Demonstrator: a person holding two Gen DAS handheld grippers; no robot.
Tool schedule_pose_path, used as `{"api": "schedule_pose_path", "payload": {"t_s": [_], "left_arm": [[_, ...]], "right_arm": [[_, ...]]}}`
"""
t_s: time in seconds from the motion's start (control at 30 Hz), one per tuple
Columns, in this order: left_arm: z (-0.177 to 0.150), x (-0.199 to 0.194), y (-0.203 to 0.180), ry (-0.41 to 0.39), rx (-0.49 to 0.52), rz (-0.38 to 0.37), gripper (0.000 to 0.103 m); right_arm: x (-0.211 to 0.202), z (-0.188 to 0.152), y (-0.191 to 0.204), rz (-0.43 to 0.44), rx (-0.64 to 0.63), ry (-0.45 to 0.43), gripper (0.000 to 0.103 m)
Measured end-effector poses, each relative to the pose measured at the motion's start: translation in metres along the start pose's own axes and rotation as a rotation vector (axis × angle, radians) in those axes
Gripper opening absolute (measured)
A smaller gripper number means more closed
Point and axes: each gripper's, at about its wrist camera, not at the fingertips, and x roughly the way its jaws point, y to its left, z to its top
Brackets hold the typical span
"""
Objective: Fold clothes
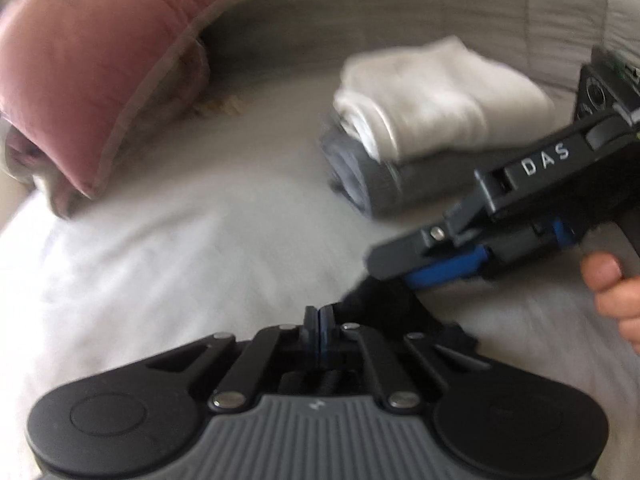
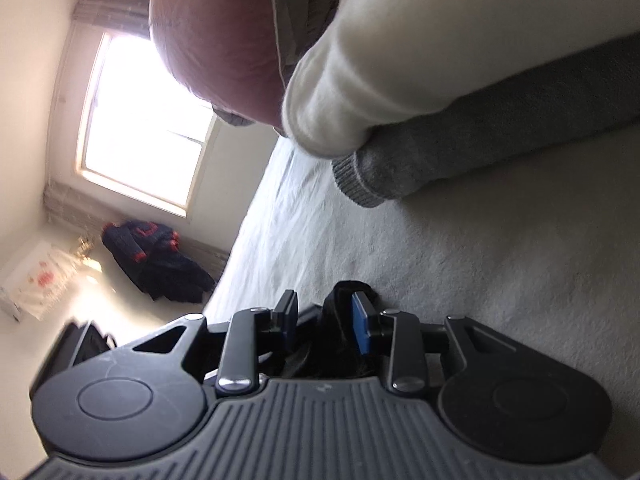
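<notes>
A black garment (image 2: 340, 312) is bunched between the pads of my right gripper (image 2: 326, 314), which is shut on it. In the left wrist view the right gripper (image 1: 384, 260) reaches in from the right, a hand (image 1: 612, 292) on its grip, with the black garment (image 1: 376, 300) hanging under its fingers. My left gripper (image 1: 320, 322) sits just left of that cloth with its pads pressed together, and nothing shows between them. Behind, a folded white garment (image 1: 440, 96) lies on a folded grey one (image 1: 372, 184).
All of this is on a bed with a white sheet (image 1: 160, 248). A pink quilted cushion (image 1: 92, 80) lies at the far left. The right wrist view is rolled sideways and shows a bright window (image 2: 144, 120) and dark clothes (image 2: 156, 256) on the floor beside the bed.
</notes>
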Motion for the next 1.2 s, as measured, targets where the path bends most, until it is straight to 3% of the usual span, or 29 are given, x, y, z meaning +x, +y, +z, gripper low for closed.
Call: {"api": "schedule_pose_path", "payload": {"t_s": [0.1,0.3,0.47,0.53,0.73,1.0,1.07,1.13,1.2], "left_arm": [[-0.003,-0.004,-0.004,-0.074,-0.017,0.098,0.000],[-0.011,0.027,-0.009,-0.025,-0.019,0.158,0.001],[-0.003,0.024,0.008,-0.020,-0.088,0.078,0.006],[-0.001,0.025,0.013,-0.011,-0.099,0.042,0.016],[-0.007,0.023,0.011,-0.007,-0.116,0.006,0.021],[-0.021,0.020,-0.001,-0.085,-0.127,0.065,0.021],[-0.023,0.020,-0.001,-0.104,-0.125,0.074,0.021],[-0.023,0.019,0.000,-0.112,-0.124,0.076,0.025],[-0.023,0.015,0.006,-0.132,-0.146,0.080,0.032]], "right_arm": [[-0.006,0.002,-0.002,0.005,0.024,-0.026,0.034],[-0.002,0.001,0.000,-0.025,0.001,-0.051,0.034],[0.015,0.002,0.016,-0.066,-0.063,-0.007,0.034],[0.018,0.002,0.021,-0.086,-0.106,0.023,0.034],[0.037,-0.011,0.027,-0.101,-0.210,-0.016,0.033],[0.065,0.001,0.018,-0.012,-0.032,-0.021,0.029],[0.075,0.001,0.021,-0.023,-0.035,-0.027,0.015],[0.085,-0.004,0.030,-0.074,-0.120,-0.055,0.001],[0.082,-0.014,0.047,-0.118,-0.239,-0.115,0.001]]}}
